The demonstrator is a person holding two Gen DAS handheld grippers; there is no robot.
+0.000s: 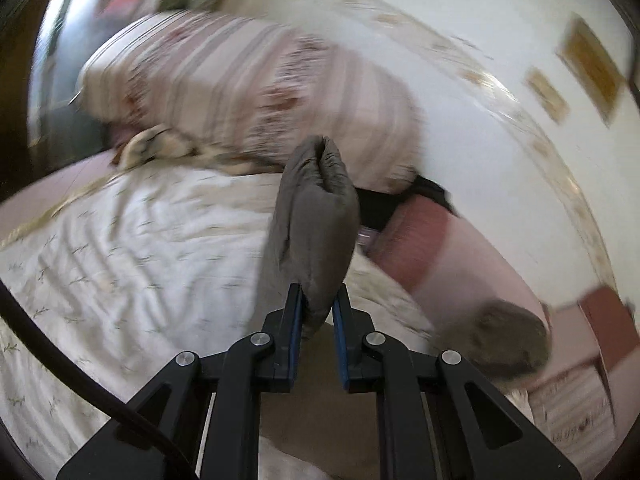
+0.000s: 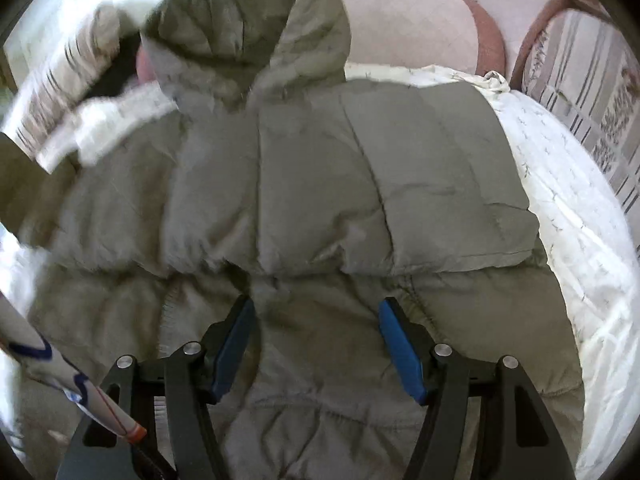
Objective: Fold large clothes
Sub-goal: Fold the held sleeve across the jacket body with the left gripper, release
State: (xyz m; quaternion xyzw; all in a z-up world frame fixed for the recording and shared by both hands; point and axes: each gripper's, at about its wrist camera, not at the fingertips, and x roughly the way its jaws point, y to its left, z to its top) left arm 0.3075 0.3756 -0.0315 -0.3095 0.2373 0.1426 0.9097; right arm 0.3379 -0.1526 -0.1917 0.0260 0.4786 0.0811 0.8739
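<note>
The grey puffer jacket (image 2: 320, 184) lies spread on the bed (image 2: 568, 200), hood toward the pillows. The left gripper (image 1: 318, 300) has its fingers clenched on a padded fold; the right gripper (image 2: 316, 312) hovers with fingers released. The slippery padding could slide free mid-fold. No containers visible.

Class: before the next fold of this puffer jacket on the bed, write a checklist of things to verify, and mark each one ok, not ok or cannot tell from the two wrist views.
1. Left claw grips a padded fold of the jacket: ok.
2. Right claw open, over the jacket: ok.
3. Jacket body spread on the bedspread: ok.
4. Hood flat: not ok, it stands up, bunched.
5. Which part the left claw holds, sleeve or hem: cannot tell.
6. Striped pillow off the jacket: cannot tell, blurred.
</note>
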